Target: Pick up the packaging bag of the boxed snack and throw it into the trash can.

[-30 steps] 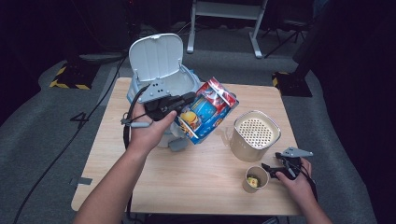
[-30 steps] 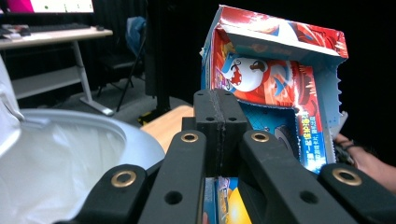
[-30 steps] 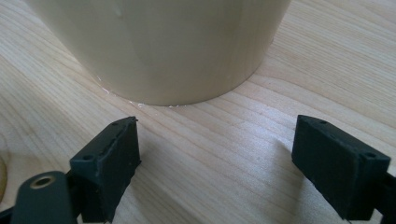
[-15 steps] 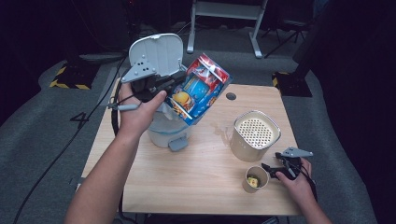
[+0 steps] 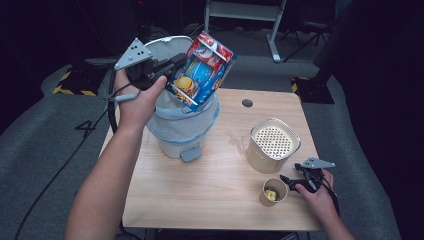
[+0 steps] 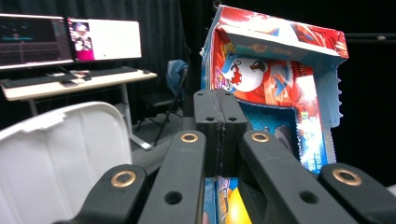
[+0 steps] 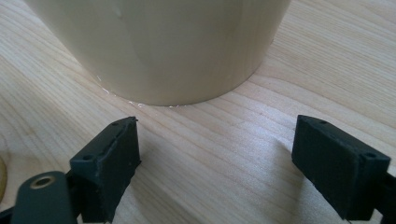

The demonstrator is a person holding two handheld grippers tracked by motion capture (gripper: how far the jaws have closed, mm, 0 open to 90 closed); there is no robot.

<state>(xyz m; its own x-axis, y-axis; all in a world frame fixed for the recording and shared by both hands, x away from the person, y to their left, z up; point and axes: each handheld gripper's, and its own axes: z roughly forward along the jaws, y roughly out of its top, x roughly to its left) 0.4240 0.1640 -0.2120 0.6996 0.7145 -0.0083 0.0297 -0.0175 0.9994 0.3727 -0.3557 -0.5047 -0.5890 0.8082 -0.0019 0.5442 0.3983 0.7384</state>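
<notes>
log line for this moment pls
left gripper: shut on snack box, over open bin | right gripper: open, on table by paper cup

The front left part of the counter [image 5: 200,200] is bare wood, so a hand can pass there freely. The bin [image 5: 182,130] stands at the back left, and its raised lid [image 5: 165,47] blocks the far side. The box [image 5: 202,70] hangs over the bin mouth and covers, I think, most of it. On the right, the metal canister [image 5: 272,145] and the paper cup [image 5: 272,192] leave a narrow gap.

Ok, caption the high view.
Left hand-held gripper holds a snack box over the open bin.
</notes>
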